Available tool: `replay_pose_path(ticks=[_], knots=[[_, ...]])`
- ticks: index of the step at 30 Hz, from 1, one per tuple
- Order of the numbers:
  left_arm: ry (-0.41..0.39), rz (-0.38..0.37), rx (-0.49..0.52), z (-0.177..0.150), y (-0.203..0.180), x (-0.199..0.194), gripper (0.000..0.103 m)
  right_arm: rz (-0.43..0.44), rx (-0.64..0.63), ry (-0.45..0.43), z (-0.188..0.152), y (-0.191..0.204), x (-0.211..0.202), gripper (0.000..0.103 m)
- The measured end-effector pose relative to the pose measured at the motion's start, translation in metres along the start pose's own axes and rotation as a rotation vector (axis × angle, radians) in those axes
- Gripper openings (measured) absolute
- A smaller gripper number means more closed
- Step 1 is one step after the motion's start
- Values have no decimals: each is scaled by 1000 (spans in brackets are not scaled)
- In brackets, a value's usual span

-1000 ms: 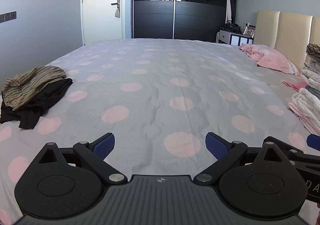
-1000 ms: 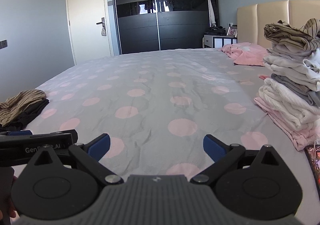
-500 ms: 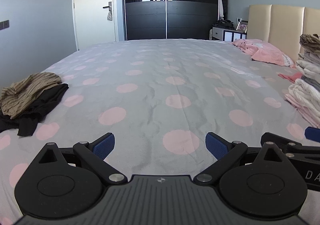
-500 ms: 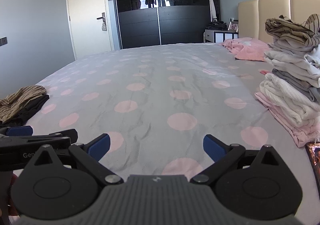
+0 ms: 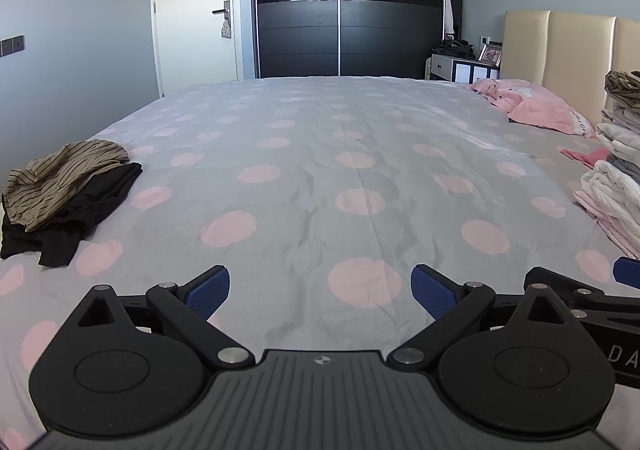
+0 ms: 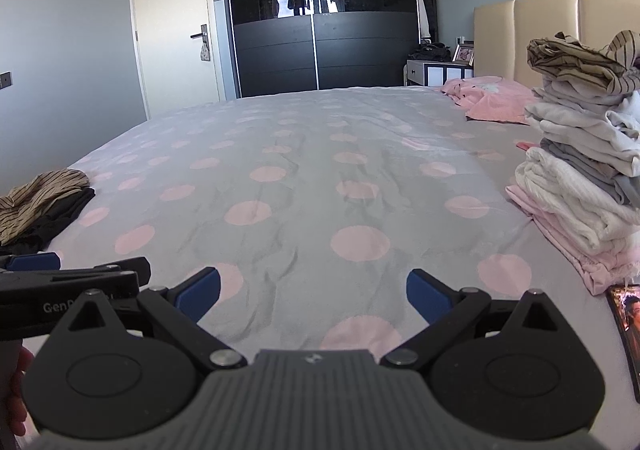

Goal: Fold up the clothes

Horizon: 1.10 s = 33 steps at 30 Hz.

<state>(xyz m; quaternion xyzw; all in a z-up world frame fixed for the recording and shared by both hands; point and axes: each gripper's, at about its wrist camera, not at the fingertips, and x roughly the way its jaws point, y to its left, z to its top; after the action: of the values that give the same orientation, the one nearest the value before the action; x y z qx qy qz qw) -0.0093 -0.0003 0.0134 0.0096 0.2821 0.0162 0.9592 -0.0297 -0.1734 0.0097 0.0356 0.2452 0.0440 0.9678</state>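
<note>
Both views have swung slightly rightward; left gripper (image 5: 320,286) and right gripper (image 6: 313,290) hover spread, empty. The striped top (image 5: 60,174), far left, looks soft and limp; pinch an edge.

Your left gripper (image 5: 320,292) and right gripper (image 6: 313,295): black linkage arms, round pivot discs, silver screws, blue ribbed pads (image 5: 209,292), grey ridged bodies. White "GenR…" lettering on the left one's side.
</note>
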Motion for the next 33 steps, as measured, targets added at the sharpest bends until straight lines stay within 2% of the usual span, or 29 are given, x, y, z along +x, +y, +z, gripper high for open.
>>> replay_pose_path(ticks=[22, 33], knots=[[23, 18, -4, -2, 2, -2, 99, 7, -2, 22, 0, -1, -1, 100], [25, 14, 30, -3, 9, -3, 99, 26, -46, 40, -2, 0, -4, 100]])
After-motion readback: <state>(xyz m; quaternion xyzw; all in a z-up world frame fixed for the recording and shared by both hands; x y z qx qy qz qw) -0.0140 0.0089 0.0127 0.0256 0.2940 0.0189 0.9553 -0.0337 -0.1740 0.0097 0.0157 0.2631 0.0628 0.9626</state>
